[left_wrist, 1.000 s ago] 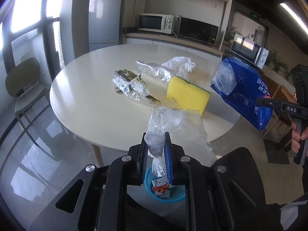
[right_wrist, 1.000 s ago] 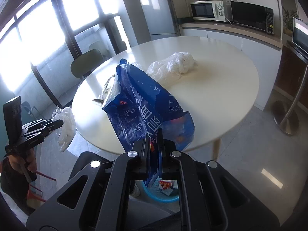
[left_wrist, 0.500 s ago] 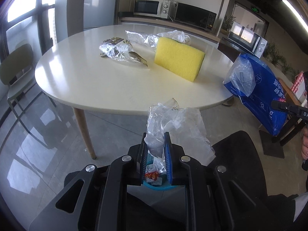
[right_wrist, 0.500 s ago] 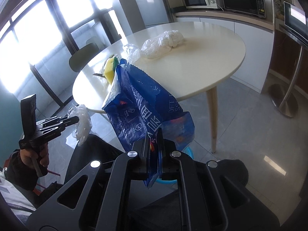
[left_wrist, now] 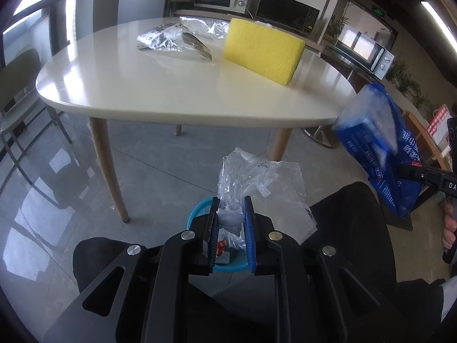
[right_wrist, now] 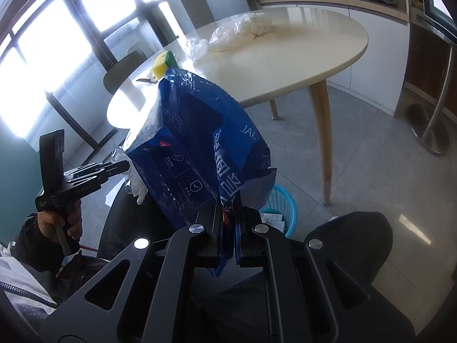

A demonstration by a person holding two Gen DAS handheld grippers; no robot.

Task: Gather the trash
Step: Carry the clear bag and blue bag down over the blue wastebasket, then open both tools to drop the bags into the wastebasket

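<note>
From the left wrist, your left gripper (left_wrist: 230, 214) has its jaws clenched on a clear plastic wrapper (left_wrist: 257, 183) right above the blue bin (left_wrist: 200, 217) on the floor; lower it over the opening before letting go, because the light film may drift. A sponge (left_wrist: 261, 50) and foil wrappers (left_wrist: 171, 38) wait on the bench (left_wrist: 142, 85). From the right wrist, your right gripper (right_wrist: 227, 217) grips a blue bag (right_wrist: 194, 154) beside the bin (right_wrist: 281, 200); the bulky bag hides much of the rim, and your knees crowd the drop.
</note>
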